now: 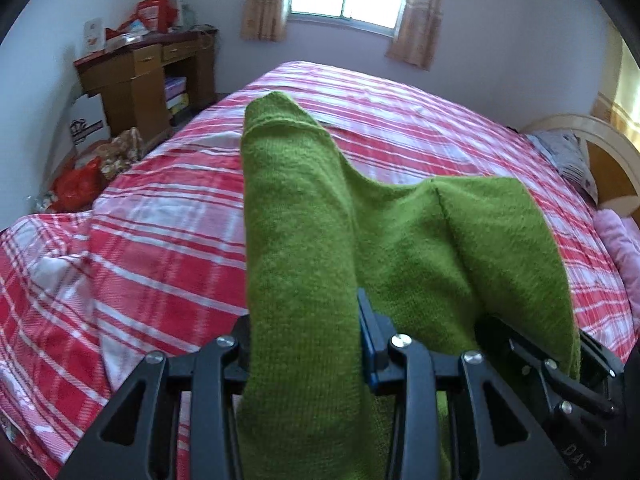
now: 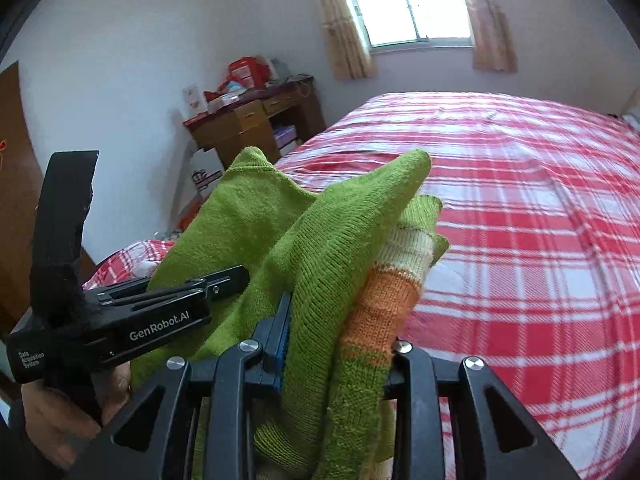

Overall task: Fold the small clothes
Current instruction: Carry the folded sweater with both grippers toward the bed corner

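A small green knitted garment [image 1: 304,220] hangs bunched above the bed, held up between both grippers. In the left wrist view my left gripper [image 1: 304,344] is shut on a thick fold of it, and the cloth hides the fingertips. My right gripper [image 2: 340,352] is shut on another fold of the garment [image 2: 328,240], where orange and white stripes [image 2: 388,292] show. In the right wrist view the left gripper [image 2: 224,276] is close by on the left, with a person's hand [image 2: 52,412] on its handle. The right gripper [image 1: 560,364] shows at the lower right of the left wrist view.
A bed with a red and white plaid cover [image 1: 400,120] [image 2: 520,200] spreads below and ahead. A pillow [image 1: 568,156], a pink blanket [image 1: 620,240] and the headboard [image 1: 608,168] lie at its right end. A cluttered wooden desk [image 1: 144,80] and bags [image 1: 76,188] stand at the left wall.
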`<state>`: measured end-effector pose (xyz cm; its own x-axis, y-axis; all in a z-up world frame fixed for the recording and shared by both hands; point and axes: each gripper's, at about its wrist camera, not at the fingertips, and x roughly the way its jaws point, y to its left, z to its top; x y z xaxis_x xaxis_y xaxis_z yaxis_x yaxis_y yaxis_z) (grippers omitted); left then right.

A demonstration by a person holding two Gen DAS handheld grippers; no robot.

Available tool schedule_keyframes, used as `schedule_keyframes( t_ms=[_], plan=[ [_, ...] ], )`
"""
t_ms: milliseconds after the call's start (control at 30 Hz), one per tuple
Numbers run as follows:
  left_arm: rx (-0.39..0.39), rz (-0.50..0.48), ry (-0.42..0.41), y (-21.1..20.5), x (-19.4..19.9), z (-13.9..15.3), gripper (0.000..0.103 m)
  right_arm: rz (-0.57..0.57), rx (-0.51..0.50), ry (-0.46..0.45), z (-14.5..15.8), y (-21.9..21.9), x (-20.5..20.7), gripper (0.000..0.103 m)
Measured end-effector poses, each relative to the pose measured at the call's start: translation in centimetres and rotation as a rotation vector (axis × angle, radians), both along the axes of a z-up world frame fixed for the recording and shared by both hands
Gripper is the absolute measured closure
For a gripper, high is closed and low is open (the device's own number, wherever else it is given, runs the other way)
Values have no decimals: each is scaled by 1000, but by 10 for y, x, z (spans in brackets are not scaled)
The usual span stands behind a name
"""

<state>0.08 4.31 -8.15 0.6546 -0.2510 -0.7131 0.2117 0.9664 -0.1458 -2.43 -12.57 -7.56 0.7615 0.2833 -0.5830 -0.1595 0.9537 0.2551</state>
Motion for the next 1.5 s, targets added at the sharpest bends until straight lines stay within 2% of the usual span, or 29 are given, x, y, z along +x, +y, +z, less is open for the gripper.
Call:
schedule_keyframes(
  t_ms=[300,967,1333,1500],
  plan=[
    [3,87,-6,43,17,-2,65,79,6,-4,0,40,33,73],
    [40,200,-15,100,65,-3,65,204,33,-18,-6,95,99,73],
    [78,264,-44,106,121,-16,65,244,-48,-78,-24,116,172,73],
    [126,304,-20,105,144,-34,65,237,-127,-42,-47,120,209,73]
  ],
)
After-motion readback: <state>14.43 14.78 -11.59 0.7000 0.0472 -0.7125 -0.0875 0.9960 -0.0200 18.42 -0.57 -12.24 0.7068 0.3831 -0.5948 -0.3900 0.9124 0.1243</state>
